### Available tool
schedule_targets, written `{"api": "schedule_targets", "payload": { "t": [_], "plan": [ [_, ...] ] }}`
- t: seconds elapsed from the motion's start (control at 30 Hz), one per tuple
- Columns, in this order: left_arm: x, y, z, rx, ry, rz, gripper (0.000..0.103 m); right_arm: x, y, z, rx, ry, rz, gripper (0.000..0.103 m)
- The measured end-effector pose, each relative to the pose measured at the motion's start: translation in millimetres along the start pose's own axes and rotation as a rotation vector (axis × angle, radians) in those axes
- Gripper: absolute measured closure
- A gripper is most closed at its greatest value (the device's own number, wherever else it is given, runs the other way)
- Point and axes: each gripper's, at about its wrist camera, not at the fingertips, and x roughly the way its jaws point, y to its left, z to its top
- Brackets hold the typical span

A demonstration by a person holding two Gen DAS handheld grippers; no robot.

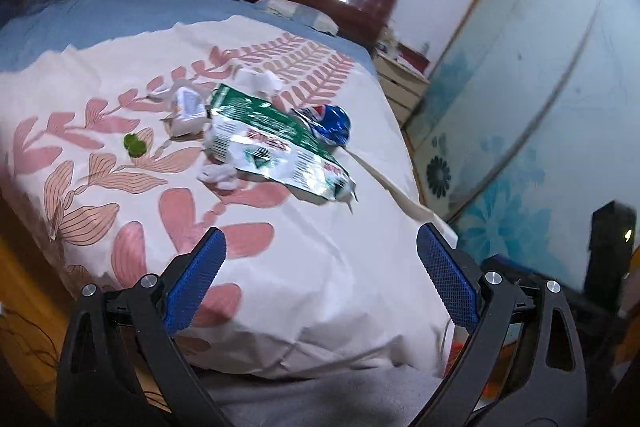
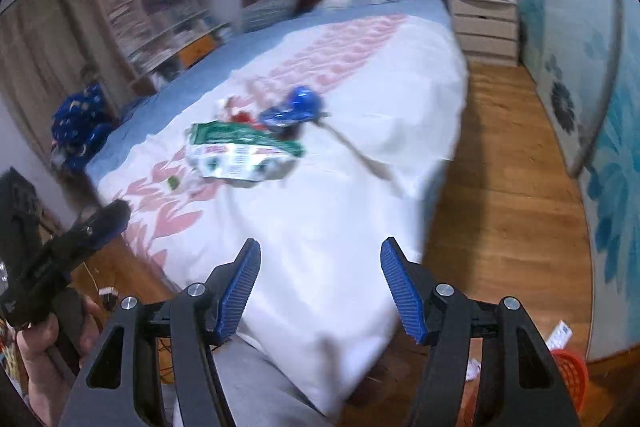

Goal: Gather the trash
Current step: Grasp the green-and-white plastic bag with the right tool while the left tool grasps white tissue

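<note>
Both the left gripper point(image 1: 318, 279) and right gripper point(image 2: 320, 291) hover released over the near edge of the bed point(image 1: 320, 307), grasping nothing. Beyond, mid-bed, lies the green-white wrapper point(image 1: 276, 147), with a blue wrapper point(image 1: 330, 125) touching its far side. Best approach low and pinch the wrapper's near edge.

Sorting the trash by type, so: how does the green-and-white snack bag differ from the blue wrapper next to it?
The snack bag is bigger, long and lying fairly flat; the blue wrapper is smaller and crumpled into a ball. The bag is green, white and silvery; the wrapper is shiny blue with red and white. Both lie on the quilt, untouched.
</note>
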Motion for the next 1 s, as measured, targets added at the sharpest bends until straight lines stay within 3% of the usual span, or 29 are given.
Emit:
{"api": "schedule_targets", "payload": {
  "t": [0.1, 0.43, 0.63, 0.67, 0.7, 0.73, 0.77, 0.8, 0.9, 1.0],
  "plan": [
    [3.8, 14.3, 6.9, -0.033, -0.006, 0.003, 0.008, 36.0, 27.2, 9.3, -0.069, 0.042, 0.013, 0.026],
    [16.5, 50.3, 16.3, -0.115, -0.004, 0.084, 0.008, 133.1, 60.9, 75.9, -0.242, 0.025, -0.002, 0.017],
    [26.4, 59.2, 17.7, -0.130, 0.016, 0.079, 0.008, 220.1, 73.7, 100.9, -0.317, 0.164, -0.005, 0.018],
    [27.0, 59.0, 18.0, -0.129, 0.019, 0.080, 0.008, 227.8, 72.4, 99.1, -0.308, 0.185, -0.005, 0.026],
    [29.0, 59.4, 18.2, -0.129, 0.023, 0.081, 0.008, 234.7, 69.4, 95.6, -0.293, 0.199, -0.013, 0.042],
    [31.4, 60.3, 18.6, -0.131, 0.027, 0.080, 0.008, 230.6, 67.1, 93.6, -0.280, 0.165, -0.012, 0.050],
    [31.8, 60.9, 18.3, -0.134, 0.027, 0.078, 0.008, 227.5, 66.4, 92.7, -0.274, 0.153, 0.003, 0.072],
    [33.1, 61.5, 18.7, -0.138, 0.030, 0.078, 0.008, 222.3, 64.4, 91.6, -0.260, 0.149, 0.033, 0.080],
    [38.9, 63.4, 19.9, -0.160, 0.036, 0.069, 0.008, 206.9, 60.4, 83.2, -0.263, 0.127, 0.054, 0.090],
    [44.0, 65.0, 21.3, -0.181, 0.038, 0.057, 0.008, 180.2, 52.6, 74.9, -0.244, 0.093, 0.080, 0.093]
  ]
}}
